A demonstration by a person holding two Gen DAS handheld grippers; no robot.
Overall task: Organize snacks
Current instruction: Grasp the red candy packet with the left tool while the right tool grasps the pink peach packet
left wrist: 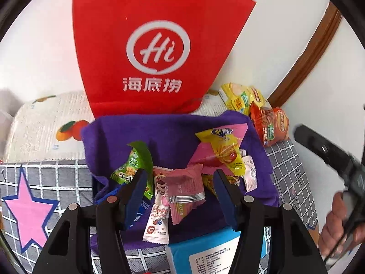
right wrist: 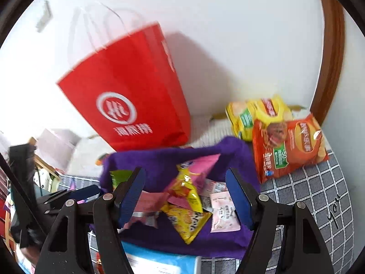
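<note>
The small snack packets (left wrist: 182,191) lie heaped on the purple cloth (left wrist: 168,132) before the red paper bag (left wrist: 157,45), seemingly gathered for sorting, while the left gripper (left wrist: 180,196) and right gripper (right wrist: 184,196) hover above, jaws apart and empty.

Red bag (left wrist: 146,45) up at 12 o'clock has a white ring logo reading "Hi" with 海底捞 printed under it. The white candy wrapper (left wrist: 157,217) down at 6 says "Lot…" in pink script, rest is cut off. Grid cloth (right wrist: 319,194) at 4 o'clock in the right view has "you" handwritten in black. The orange chip bag (right wrist: 289,146) shows "50" on its green patch. Blue box (left wrist: 205,251) label's too tiny to read.
</note>
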